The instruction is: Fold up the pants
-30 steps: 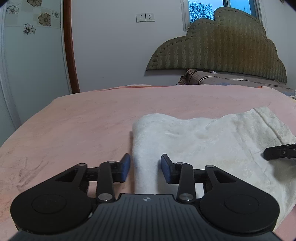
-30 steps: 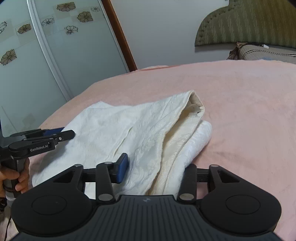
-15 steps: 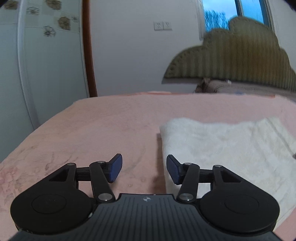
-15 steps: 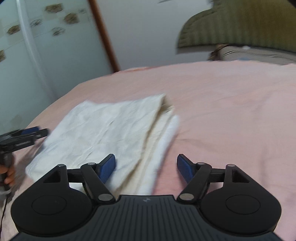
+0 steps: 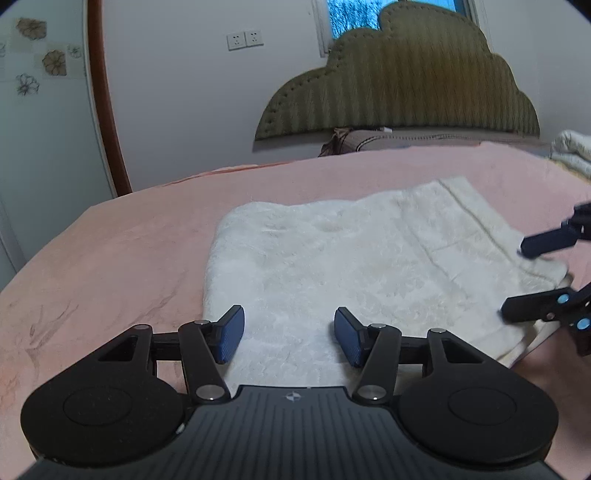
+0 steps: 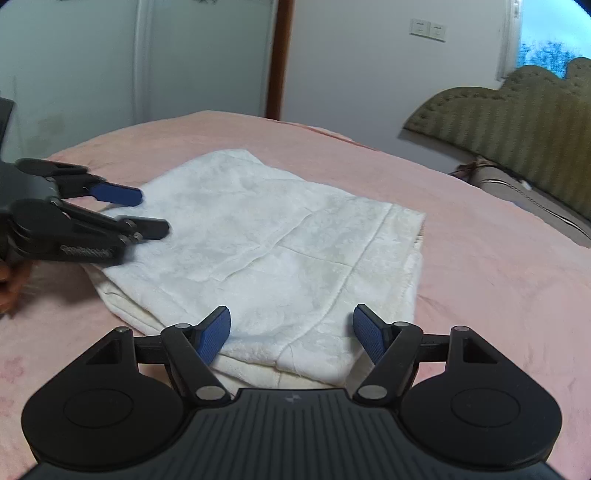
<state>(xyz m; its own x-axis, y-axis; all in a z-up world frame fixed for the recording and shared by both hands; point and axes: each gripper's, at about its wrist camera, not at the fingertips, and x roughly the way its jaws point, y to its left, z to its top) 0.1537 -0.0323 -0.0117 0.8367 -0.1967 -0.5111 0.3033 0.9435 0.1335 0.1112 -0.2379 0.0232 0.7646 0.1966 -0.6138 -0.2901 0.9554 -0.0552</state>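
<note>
White folded pants lie on the pink bedspread, ahead of both grippers. Left gripper and right gripper hover level, spread wide; each has released the cloth it clamped a second ago.

A home bedroom. A bed covered with a pink blanket fills the foreground, with a scalloped, padded olive headboard against a white wall. Behind it are a window showing dusk sky, twin wall sockets, and a floral-patterned wardrobe door with a brown wooden frame.
</note>
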